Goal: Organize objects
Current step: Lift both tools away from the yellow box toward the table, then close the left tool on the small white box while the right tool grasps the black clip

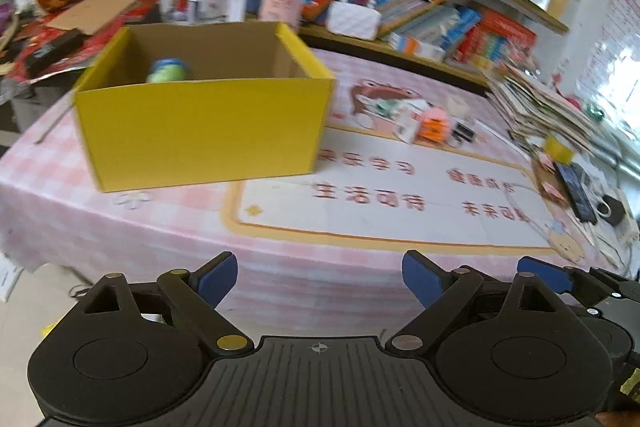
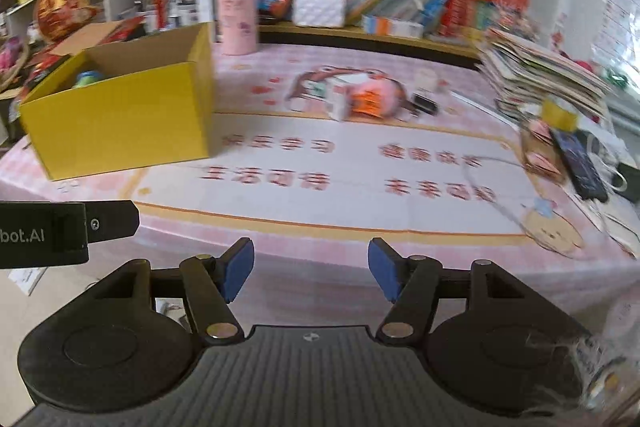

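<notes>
Yellow cardboard box (image 1: pixel 204 115) stands on the table (image 1: pixel 360 219), a green-blue toy (image 1: pixel 168 70) already inside; the left gripper (image 1: pixel 318 281) is spread wide and empty. From the right wrist, the right gripper (image 2: pixel 310 273) is also apart, empty. Next, I think, it must reach the small items (image 2: pixel 360 99) beside the box.

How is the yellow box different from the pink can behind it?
The yellow box is wide and blocky with an open top; the pink can is a tall, narrow cylinder. The yellow box has plain sides, while the pink can carries printed pictures. The yellow box sits nearer the table's front edge; the pink can stands by the shelf. Both rest on the checked tablecloth.
</notes>
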### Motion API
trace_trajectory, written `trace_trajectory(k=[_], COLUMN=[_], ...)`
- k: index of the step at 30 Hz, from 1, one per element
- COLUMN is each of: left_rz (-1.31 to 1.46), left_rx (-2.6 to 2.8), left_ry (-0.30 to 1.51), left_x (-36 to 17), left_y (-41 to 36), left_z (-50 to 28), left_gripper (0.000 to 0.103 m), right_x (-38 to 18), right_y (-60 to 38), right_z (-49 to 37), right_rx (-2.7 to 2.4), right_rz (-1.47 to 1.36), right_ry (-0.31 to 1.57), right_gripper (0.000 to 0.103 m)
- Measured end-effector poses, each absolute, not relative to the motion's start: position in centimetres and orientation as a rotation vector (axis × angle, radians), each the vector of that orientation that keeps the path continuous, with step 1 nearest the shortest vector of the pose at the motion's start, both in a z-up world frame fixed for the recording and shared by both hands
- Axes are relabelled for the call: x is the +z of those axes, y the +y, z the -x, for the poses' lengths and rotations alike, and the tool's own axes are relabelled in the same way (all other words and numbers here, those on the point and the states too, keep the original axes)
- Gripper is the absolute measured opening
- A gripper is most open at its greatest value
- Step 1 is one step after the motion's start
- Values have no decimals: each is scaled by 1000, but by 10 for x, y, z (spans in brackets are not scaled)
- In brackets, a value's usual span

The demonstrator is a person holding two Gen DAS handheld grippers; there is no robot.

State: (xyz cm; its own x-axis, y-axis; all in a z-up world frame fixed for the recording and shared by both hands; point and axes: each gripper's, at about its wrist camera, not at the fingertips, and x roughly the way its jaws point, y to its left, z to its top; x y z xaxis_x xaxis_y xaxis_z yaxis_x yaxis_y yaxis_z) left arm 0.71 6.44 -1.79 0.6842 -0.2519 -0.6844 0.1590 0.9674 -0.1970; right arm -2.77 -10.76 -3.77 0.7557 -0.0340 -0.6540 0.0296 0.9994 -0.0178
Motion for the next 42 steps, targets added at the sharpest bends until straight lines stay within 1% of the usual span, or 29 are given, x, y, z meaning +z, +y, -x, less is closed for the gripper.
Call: trace_trajectory(k=[9, 16, 26, 36, 42], left_rz=[82, 87, 93, 77, 89], left_rx=[-345, -358, -326, -269, -226], left_ry=[820, 867, 904, 857, 866], left_x=[-23, -34, -48, -46, -58], left_y=[-9, -44, -78, -105, -116], left_z=[-47, -83, -137, -190, -222], left_gripper=[92, 92, 92, 90, 89], right_x=[-41, -47, -57, -59, -62], right_y=[-180, -214, -251, -291, -311], right_z=[2, -35, -89, -147, -180], right_rx=[-141, -146, -131, -165, -165], right_rz=[-24, -24, -19, -38, -47], right_ry=[747, 785, 825, 798, 792], right_gripper=[62, 62, 62, 62, 62])
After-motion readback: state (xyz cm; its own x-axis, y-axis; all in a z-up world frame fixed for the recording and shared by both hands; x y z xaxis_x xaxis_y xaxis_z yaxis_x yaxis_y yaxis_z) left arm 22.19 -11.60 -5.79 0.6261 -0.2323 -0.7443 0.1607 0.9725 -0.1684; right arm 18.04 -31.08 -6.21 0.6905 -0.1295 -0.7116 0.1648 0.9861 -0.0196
